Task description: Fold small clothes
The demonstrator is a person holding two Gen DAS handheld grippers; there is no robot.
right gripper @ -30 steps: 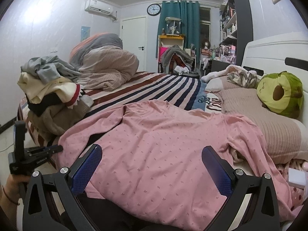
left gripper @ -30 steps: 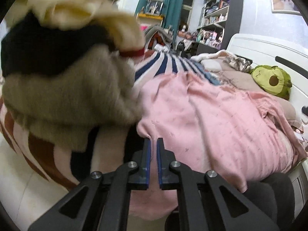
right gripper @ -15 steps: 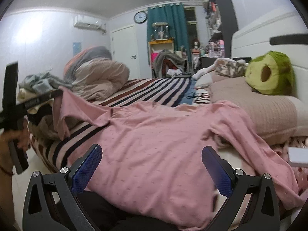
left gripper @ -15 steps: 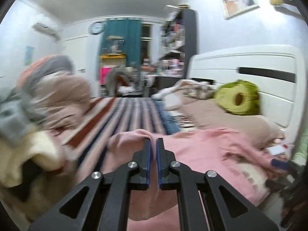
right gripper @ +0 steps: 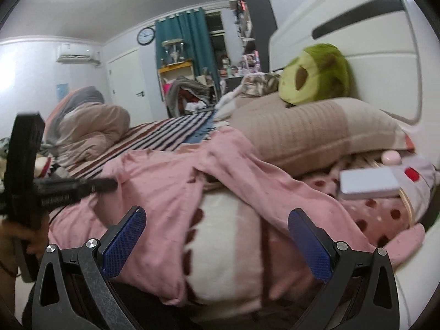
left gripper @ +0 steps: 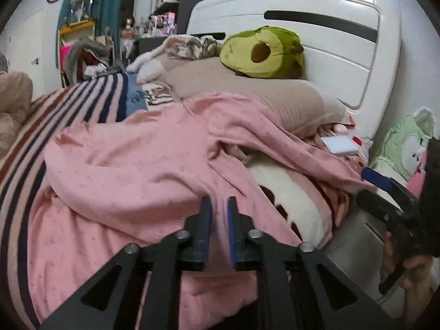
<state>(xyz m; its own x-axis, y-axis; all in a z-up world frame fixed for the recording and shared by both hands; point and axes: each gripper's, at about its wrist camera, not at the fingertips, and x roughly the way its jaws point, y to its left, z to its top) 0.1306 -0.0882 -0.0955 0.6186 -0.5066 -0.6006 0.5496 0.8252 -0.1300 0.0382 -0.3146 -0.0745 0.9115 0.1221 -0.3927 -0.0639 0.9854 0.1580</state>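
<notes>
A pink long-sleeved garment (left gripper: 143, 165) lies spread on the striped bed, its left sleeve folded over the body. My left gripper (left gripper: 219, 206) is shut on the pink cloth and holds the fold over the middle of the garment. It also shows in the right wrist view (right gripper: 110, 184), pinching the cloth. My right gripper (right gripper: 217, 236) is open and empty, low over the garment's right part (right gripper: 170, 192) near its other sleeve (right gripper: 288, 192). The right gripper also shows in the left wrist view (left gripper: 379, 178) at the bed's right edge.
A beige pillow (left gripper: 247, 90) and a green avocado plush (left gripper: 261, 52) lie against the white headboard (left gripper: 330, 35). A white box (right gripper: 368, 184) sits by the pillow. A rolled duvet (right gripper: 90, 129) lies at the far left. A cream blanket (right gripper: 225, 247) lies under the garment.
My left gripper has lifted the pink sleeve from beside the clothes pile and carried it right, across the garment. My right gripper has swung right toward the pillow, still open.
</notes>
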